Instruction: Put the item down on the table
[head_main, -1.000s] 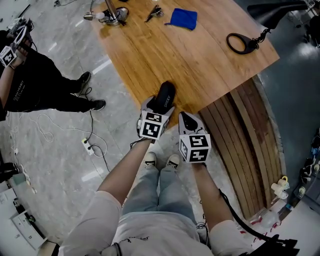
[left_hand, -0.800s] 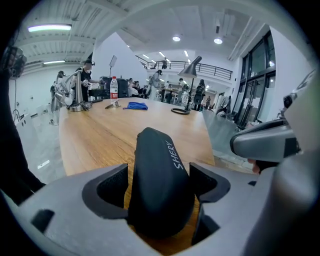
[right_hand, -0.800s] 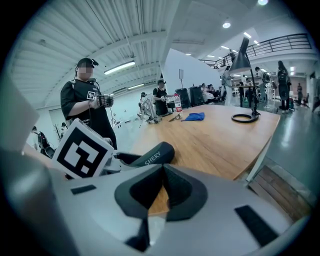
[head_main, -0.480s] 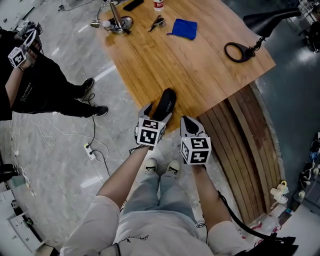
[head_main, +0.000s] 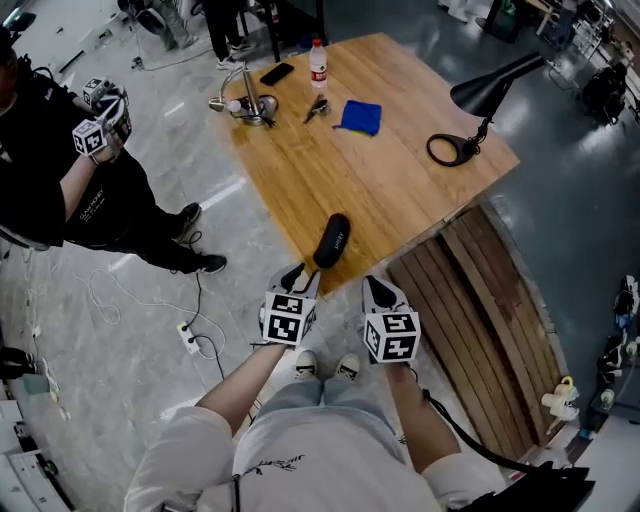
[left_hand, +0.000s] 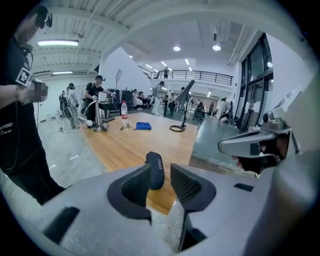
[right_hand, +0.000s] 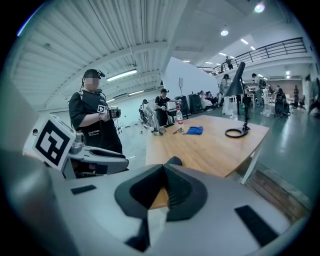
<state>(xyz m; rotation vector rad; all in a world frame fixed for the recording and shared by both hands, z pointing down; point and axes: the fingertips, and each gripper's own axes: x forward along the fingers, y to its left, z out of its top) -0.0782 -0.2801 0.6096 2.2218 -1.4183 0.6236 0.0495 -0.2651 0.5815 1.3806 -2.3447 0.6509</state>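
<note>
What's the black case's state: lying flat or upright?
Lying flat. The black case rests lengthwise on the wooden table, near its edge.

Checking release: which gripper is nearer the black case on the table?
Left. The left gripper is just short of the black case, its jaws just narrowed with nothing between them; the right gripper sits farther off, to the case's right.

Mid table is bare wood, an open lane from near edge to far end; only the case lies by the near edge. Far end is crowded: bottle, phone, metal stand, keys, cloth; lamp takes the right corner. Person stands on the floor off the left side.
</note>
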